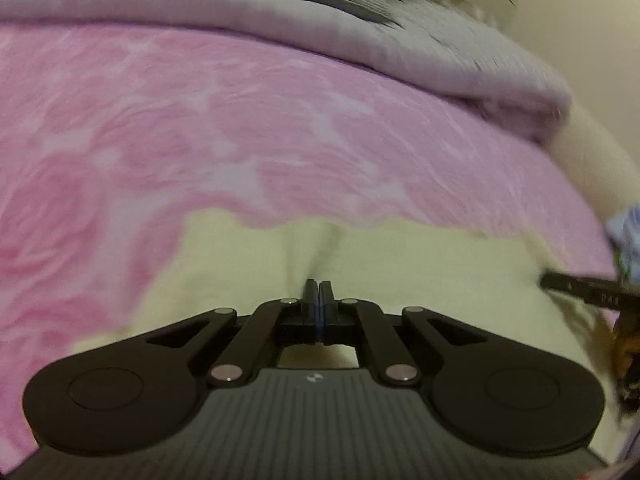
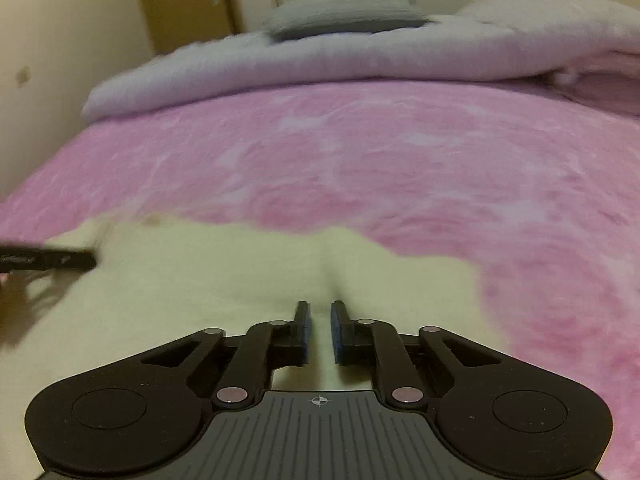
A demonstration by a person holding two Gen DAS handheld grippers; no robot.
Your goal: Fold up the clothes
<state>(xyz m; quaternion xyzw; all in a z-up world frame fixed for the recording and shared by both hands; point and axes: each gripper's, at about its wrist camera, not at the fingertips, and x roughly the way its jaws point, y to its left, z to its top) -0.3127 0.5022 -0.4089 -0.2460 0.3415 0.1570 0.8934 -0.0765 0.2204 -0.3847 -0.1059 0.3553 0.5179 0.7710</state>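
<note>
A cream garment (image 1: 400, 272) lies spread on a pink flowered bedspread (image 1: 200, 120), blurred in both views. In the left wrist view my left gripper (image 1: 319, 286) is shut, and a crease in the cloth runs up from its tips, so a pinch of the garment is between them. The right gripper's finger (image 1: 580, 288) shows at the right edge. In the right wrist view my right gripper (image 2: 320, 308) stands over the cream garment (image 2: 180, 288) with its jaws narrowly apart on a raised ridge of the cloth. The left gripper's finger (image 2: 48, 260) reaches in from the left edge.
A pale lilac duvet (image 2: 360, 56) is bunched across the far side of the pink bedspread (image 2: 400, 160), with a grey pillow (image 2: 344, 16) behind it. A cream wall (image 2: 60, 40) runs along the left. Something blue and patterned (image 1: 628, 232) shows at the bed's right edge.
</note>
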